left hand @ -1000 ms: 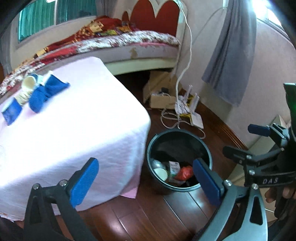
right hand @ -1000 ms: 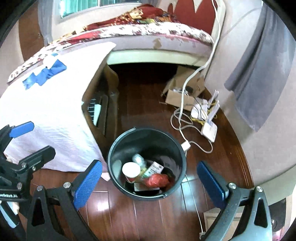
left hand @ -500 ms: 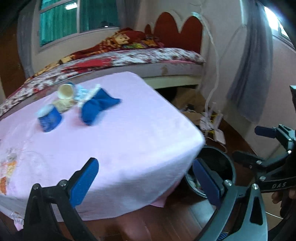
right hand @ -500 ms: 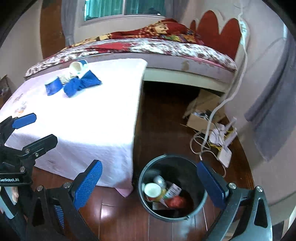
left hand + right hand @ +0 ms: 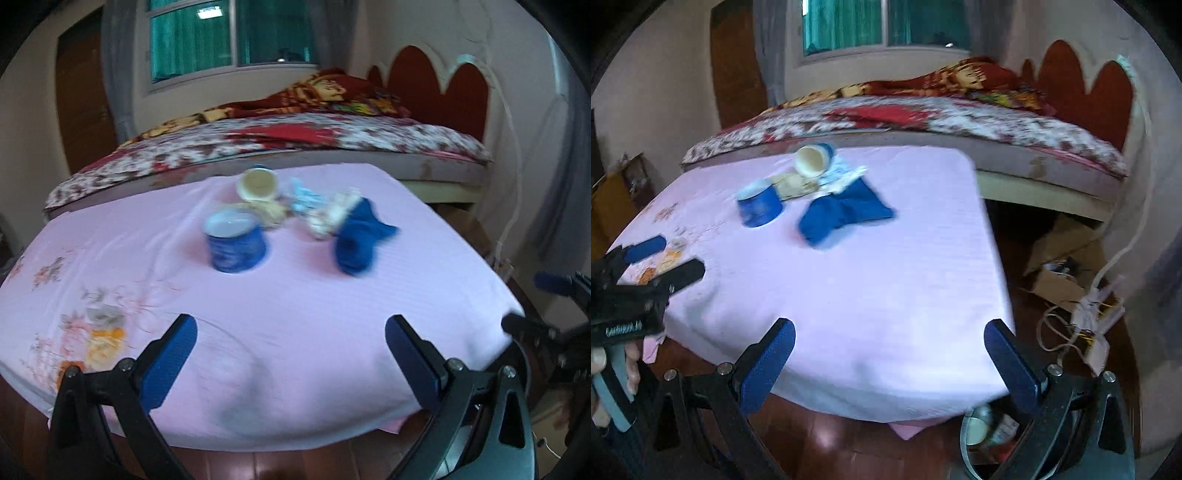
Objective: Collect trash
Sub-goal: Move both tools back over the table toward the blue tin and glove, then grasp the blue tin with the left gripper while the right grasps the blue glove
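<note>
Nearest, the left gripper (image 5: pixel 290 354) holds its blue pads wide apart with nothing between them, over the near edge of the pink-clothed table (image 5: pixel 295 306). The right gripper (image 5: pixel 894 354) is likewise spread and empty. Toward 12 o'clock from both, well beyond the fingertips, the trash sits clustered mid-table: a blue cup (image 5: pixel 236 243) standing upright with its mouth up, and just right of it a crumpled blue wrapper (image 5: pixel 356 236), its long axis running from 7 to 1 o'clock. Behind these a white cup (image 5: pixel 258 182) lies on its side, mouth facing the cameras, beside blurred pale scraps (image 5: pixel 325 210). Only the right wrist view shows the bin (image 5: pixel 982 432) on the floor at 5 o'clock, partly hidden, and the person's hand (image 5: pixel 613 369) at 8 o'clock. Farthest back is the bed (image 5: pixel 295 140).
</note>
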Action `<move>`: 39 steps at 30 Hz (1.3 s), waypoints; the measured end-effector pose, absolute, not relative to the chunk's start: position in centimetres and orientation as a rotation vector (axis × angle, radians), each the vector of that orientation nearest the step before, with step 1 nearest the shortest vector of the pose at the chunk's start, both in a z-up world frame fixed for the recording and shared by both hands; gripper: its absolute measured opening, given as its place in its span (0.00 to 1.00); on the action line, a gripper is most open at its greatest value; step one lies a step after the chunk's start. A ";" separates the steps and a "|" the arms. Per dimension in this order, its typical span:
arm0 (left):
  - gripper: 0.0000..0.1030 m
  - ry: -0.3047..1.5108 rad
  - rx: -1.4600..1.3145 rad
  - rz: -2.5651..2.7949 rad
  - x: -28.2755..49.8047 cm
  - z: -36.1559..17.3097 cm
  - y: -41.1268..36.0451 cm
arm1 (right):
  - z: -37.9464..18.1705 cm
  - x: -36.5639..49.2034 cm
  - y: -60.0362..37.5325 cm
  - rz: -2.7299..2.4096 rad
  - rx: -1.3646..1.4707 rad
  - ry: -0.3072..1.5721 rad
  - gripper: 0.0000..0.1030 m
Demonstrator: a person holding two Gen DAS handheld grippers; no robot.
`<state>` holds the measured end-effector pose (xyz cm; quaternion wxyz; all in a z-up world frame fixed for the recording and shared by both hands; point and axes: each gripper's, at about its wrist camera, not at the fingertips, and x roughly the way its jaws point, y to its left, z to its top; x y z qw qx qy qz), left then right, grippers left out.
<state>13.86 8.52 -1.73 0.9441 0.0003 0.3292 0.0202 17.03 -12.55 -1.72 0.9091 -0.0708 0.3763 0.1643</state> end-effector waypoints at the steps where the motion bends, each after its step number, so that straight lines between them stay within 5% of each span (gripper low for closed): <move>1: 0.99 0.667 0.001 0.054 14.2 -1.8 9.4 | -1.9 17.4 -11.2 0.341 -0.169 0.788 1.00; 14: 0.99 0.685 -0.089 0.126 20.7 -4.0 16.4 | -3.1 23.2 -3.1 0.366 -0.196 0.736 1.00; 25: 0.98 0.744 -0.104 0.059 26.7 -6.0 15.6 | -6.2 32.2 0.0 0.323 -0.141 0.869 0.75; 30: 0.87 0.789 -0.119 0.034 28.6 -6.6 15.0 | -6.6 33.6 -0.9 0.316 -0.130 0.871 0.59; 39: 0.76 0.811 -0.165 0.010 28.8 -6.9 16.0 | -6.6 33.7 -2.4 0.357 -0.066 0.882 0.51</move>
